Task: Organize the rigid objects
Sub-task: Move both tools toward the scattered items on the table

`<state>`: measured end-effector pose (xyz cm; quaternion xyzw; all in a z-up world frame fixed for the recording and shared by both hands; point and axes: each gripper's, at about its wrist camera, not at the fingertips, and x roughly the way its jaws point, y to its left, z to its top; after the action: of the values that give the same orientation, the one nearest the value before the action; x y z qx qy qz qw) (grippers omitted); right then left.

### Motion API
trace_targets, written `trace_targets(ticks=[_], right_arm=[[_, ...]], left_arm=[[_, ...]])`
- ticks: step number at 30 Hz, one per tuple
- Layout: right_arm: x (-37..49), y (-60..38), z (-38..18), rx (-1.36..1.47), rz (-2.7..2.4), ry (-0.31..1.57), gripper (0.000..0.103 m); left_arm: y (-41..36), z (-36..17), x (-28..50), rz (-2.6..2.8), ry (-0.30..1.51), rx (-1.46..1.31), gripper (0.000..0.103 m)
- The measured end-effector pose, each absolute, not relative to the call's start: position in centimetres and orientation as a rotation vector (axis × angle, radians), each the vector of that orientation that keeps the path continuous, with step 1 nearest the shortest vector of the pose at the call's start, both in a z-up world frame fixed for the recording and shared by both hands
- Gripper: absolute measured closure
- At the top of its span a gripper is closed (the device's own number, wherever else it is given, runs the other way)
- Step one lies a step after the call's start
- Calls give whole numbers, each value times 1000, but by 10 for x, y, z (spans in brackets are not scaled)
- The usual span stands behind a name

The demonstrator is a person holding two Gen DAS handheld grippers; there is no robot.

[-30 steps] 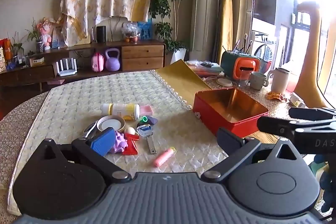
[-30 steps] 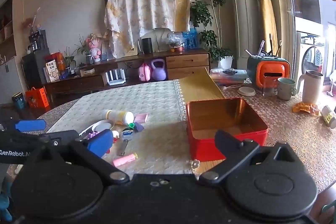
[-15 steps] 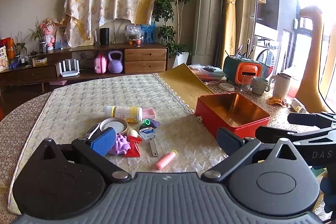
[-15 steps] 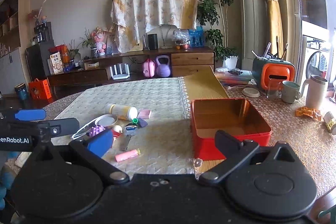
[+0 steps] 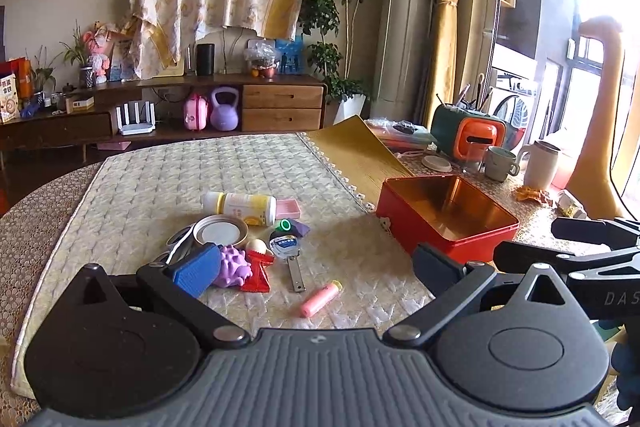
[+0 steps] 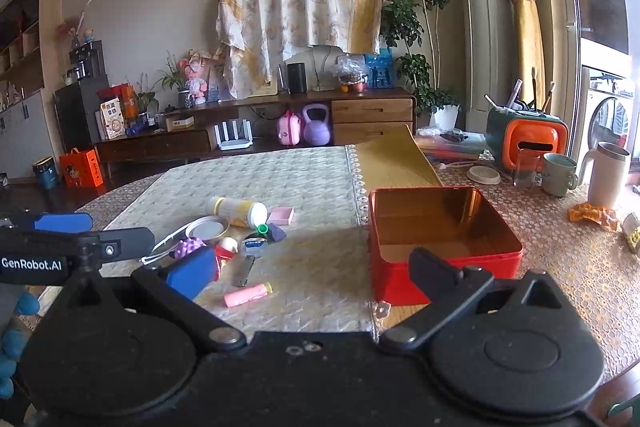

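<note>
Pink tube (image 5: 321, 298) looks the easiest first pick among the small rigid things heaped on the quilted mat (image 5: 256, 171): it lies alone at the near edge of the clutter, clear of its neighbours, while the red tin (image 5: 448, 223) stands open and empty at about 2 o'clock from it. To do this step well, I would bring one hand-held gripper down with its fingers set across the tube's short width, not along its length, since a round thing lying flat may roll off if nudged from one end. Lower until the pads straddle it before closing, and keep clear of the metal key-like piece (image 5: 294, 269) just at its 11 o'clock.

From the left hand-held gripper (image 5: 316, 267), the tube sits almost dead ahead at 12 o'clock, near, between the spread fingers' lines; this one is wide apart and holds nothing. From the right hand-held gripper (image 6: 310, 271), also spread and empty, the tube (image 6: 248, 294) lies at about 11 o'clock, with the tin (image 6: 440, 227) at 1 o'clock. The rest of the pile, a white bottle (image 5: 240, 203), a round lid (image 5: 220, 231) and a purple spiky ball (image 5: 234, 267), lies beyond the tube on the bench.
</note>
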<state>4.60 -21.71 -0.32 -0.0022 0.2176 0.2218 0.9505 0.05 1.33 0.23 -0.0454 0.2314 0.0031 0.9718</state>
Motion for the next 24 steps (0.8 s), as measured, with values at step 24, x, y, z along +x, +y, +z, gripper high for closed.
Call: trace_targets(ticks=[24], right_arm=[[69,-193,-18,-87,489,494,0]], left_arm=[[50,-20,20,121,499,-115,0]])
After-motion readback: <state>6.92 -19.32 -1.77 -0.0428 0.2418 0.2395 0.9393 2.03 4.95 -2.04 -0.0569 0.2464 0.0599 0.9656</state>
